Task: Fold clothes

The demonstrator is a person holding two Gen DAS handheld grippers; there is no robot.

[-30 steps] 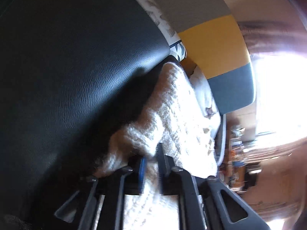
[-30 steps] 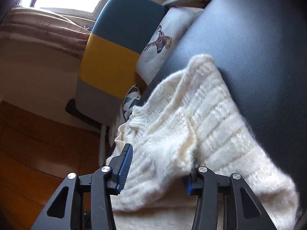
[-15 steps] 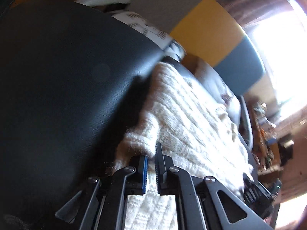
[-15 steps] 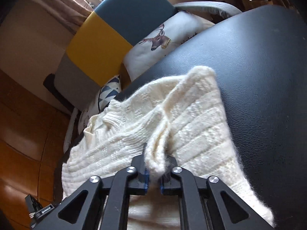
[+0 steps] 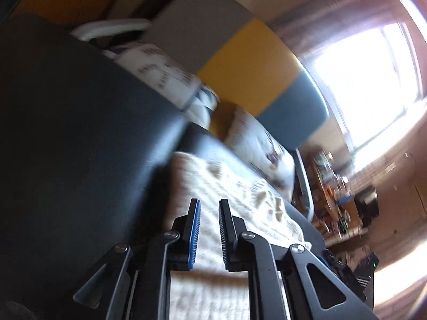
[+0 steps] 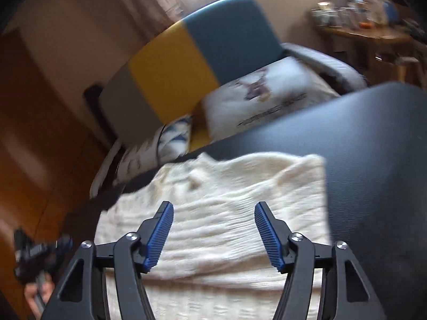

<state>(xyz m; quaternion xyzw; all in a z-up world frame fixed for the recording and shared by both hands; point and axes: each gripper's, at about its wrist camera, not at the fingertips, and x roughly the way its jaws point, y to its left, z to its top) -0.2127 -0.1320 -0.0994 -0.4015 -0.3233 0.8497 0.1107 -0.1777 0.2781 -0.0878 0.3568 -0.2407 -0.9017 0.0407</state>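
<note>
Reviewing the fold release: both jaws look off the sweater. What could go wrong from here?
1. The sweater lies near the black cushion's front edge; a snag could drag it off.
2. The left gripper hangs low over the knit with a narrow gap, so its jaws may catch loops.
3. The right gripper is wide open; both views are motion-blurred, so a re-grasp may miss.

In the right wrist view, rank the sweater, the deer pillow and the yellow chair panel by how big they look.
1. sweater, clearly largest, though it lies nearest the camera.
2 and 3. deer pillow and yellow chair panel look alike in size; no ranking between them.

Cream ribbed sweater (image 6: 226,213), black surface (image 6: 373,160)
</note>
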